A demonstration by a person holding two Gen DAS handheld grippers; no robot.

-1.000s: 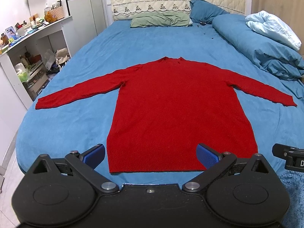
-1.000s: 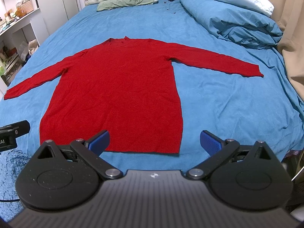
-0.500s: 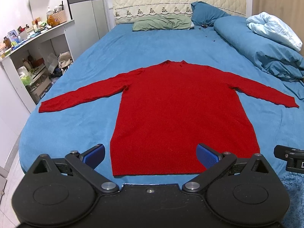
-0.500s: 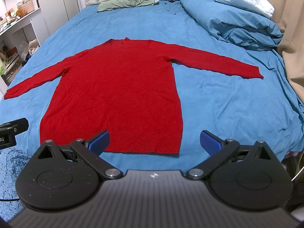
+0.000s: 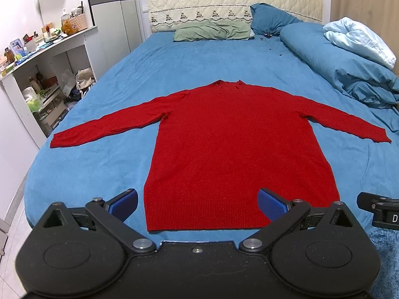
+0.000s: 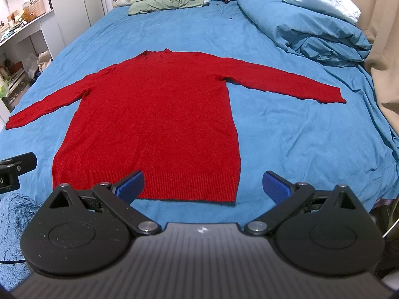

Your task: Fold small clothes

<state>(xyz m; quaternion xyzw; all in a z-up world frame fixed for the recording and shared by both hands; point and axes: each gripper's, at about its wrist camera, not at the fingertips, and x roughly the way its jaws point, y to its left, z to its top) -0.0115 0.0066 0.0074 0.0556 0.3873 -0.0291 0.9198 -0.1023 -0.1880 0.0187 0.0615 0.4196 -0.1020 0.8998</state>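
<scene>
Left hand-held gripper (image 5: pixel 197 203): jaws spread wide, nothing between them; blue ribbed pads (image 5: pixel 271 205) on black linkage arms, poised above the sweater's hem, left pad off the fabric edge, right pad over it. Right hand-held gripper (image 6: pixel 203 185): likewise spread and empty; its left pad (image 6: pixel 131 184) over the hem, the right one over bare sheet.

Sweater (image 5: pixel 232 147): red knit, fine fuzzy texture, ribbed band along the hem. Lay flat, face up on the bed near its foot end, hem toward the grippers, neck toward the headboard, both long sleeves stretched out sideways and angled slightly down. Body a long, slightly flared rectangle.

Sheet (image 5: pixel 99 164): blue, nappy like terry, lightly wrinkled.

Farther out: rolled blue duvet (image 6: pixel 306 25) along the right side with a pale blue bundle on top; green pillow (image 5: pixel 212 31) and blue pillow (image 5: pixel 269 20) against a quilted cream headboard (image 5: pixel 234 2). White shelf unit (image 5: pixel 47 74), cluttered, left of the bed.
</scene>
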